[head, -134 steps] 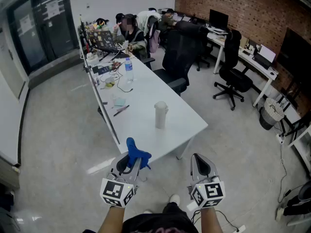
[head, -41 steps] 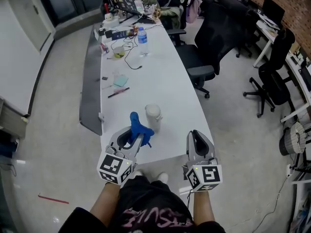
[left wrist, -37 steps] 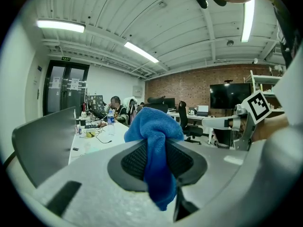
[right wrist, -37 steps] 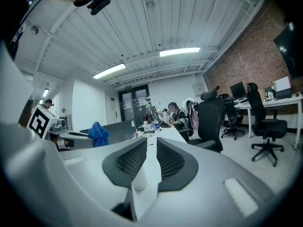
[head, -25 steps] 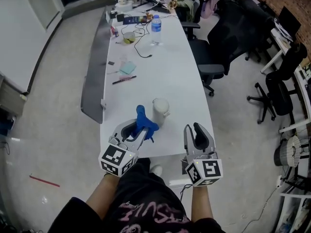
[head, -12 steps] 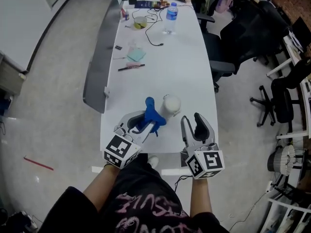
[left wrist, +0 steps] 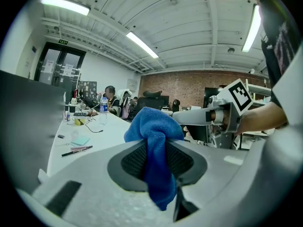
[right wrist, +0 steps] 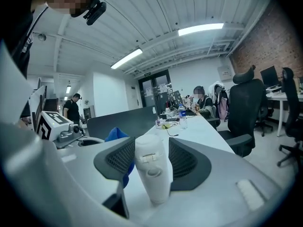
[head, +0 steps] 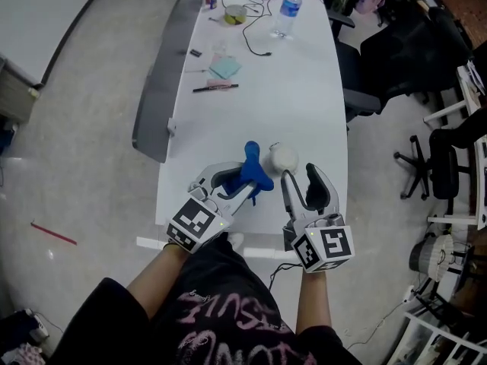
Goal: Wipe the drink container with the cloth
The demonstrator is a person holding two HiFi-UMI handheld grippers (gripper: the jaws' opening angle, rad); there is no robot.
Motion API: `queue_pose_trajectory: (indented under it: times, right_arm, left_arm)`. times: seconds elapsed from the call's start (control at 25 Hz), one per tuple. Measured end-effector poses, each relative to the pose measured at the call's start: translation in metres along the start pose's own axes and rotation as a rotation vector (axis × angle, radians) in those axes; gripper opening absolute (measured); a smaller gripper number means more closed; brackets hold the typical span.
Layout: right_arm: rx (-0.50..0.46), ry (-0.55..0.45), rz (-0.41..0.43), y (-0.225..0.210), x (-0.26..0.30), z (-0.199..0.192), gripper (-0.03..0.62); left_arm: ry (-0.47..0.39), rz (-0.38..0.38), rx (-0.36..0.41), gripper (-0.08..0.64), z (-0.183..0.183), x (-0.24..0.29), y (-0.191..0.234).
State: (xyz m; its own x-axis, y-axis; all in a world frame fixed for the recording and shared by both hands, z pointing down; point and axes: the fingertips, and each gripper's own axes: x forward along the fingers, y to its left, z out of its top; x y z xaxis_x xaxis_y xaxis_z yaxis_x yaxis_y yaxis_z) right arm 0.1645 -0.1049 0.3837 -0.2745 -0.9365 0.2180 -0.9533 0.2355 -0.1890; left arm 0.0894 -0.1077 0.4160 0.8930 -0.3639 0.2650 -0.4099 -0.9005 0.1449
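A white drink container (head: pixel 284 157) with a lidded top stands upright near the front end of the long white table (head: pixel 289 90). My right gripper (head: pixel 298 179) reaches toward it. In the right gripper view the container (right wrist: pixel 152 174) stands between the two pads; the jaws are opening and the pads do not press on it. Just left of the container, my left gripper (head: pixel 247 179) is shut on a blue cloth (head: pixel 255 169). In the left gripper view the cloth (left wrist: pixel 154 126) bunches up above the left gripper (left wrist: pixel 156 148) and hangs down between its jaws.
Farther along the table lie a pen (head: pixel 215 88), a teal notepad (head: pixel 225 68), a cable and a water bottle (head: pixel 287 6). A grey partition panel (head: pixel 163 90) runs along the table's left side. Black office chairs (head: pixel 396 52) stand to the right. People sit at the far end.
The view and both grippers have closed in on the table's front end. The right jaws have spread and now stand on either side of the container. The cloth stays held.
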Motion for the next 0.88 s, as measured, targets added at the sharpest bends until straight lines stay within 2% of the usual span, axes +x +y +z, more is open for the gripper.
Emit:
queue_pose_trajectory:
  times: [0.44,0.88]
  right_arm:
    - [-0.021,0.035,0.058,0.005,0.010,-0.004,0.225]
    - [-0.030,0.064,0.099,0.008,0.011,-0.007,0.206]
  left_arm:
    - [0.000,-0.089,0.051,0.097,0.003,0.019,-0.005]
    - [0.017,-0.116,0.061,0.098,-0.004,0.026,-0.005]
